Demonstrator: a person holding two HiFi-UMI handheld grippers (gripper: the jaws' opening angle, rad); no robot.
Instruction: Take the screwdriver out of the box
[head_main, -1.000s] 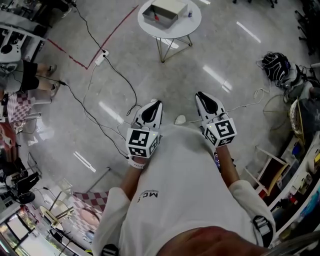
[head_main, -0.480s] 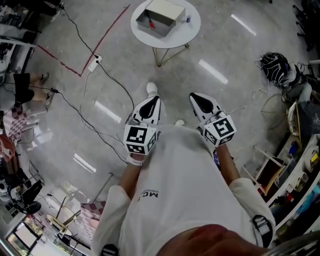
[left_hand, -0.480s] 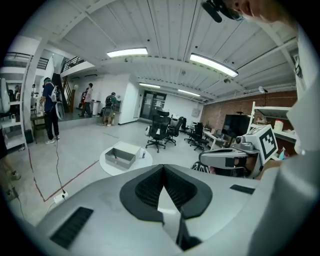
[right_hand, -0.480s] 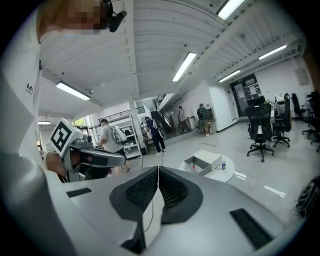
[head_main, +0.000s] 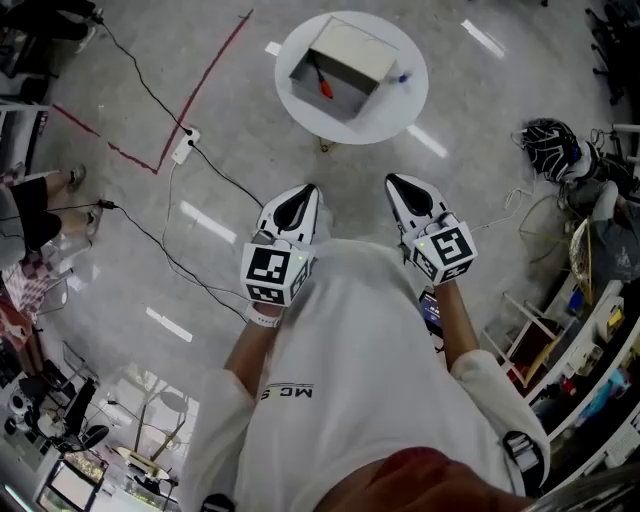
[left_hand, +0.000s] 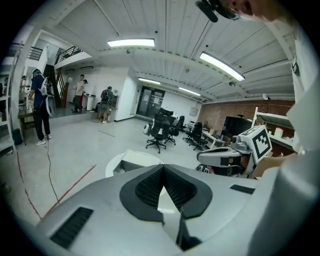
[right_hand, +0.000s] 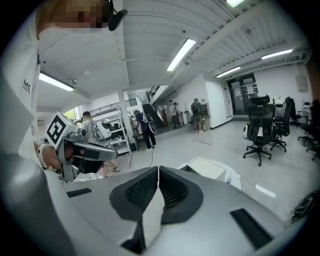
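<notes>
A grey open box (head_main: 345, 65) stands on a round white table (head_main: 400, 112) at the top of the head view. Inside it lies a screwdriver (head_main: 322, 85) with a red handle. Both grippers are held in front of my chest, well short of the table. My left gripper (head_main: 306, 192) is shut and holds nothing; its pads meet at the tip (left_hand: 163, 167). My right gripper (head_main: 393, 182) is also shut and empty (right_hand: 158, 169). Past the jaws, the box (left_hand: 134, 161) and the table (right_hand: 234, 181) show in both gripper views.
A small blue item (head_main: 401, 77) lies on the table beside the box. Cables and a power strip (head_main: 182, 146) run over the floor at left, near a red tape line (head_main: 205, 85). Shelves and a dark bundle (head_main: 550, 148) crowd the right. Office chairs (left_hand: 159, 131) stand beyond the table.
I have walked toward the table: it and the box now sit larger and closer ahead of both grippers. The grippers keep their pose in front of my chest.
</notes>
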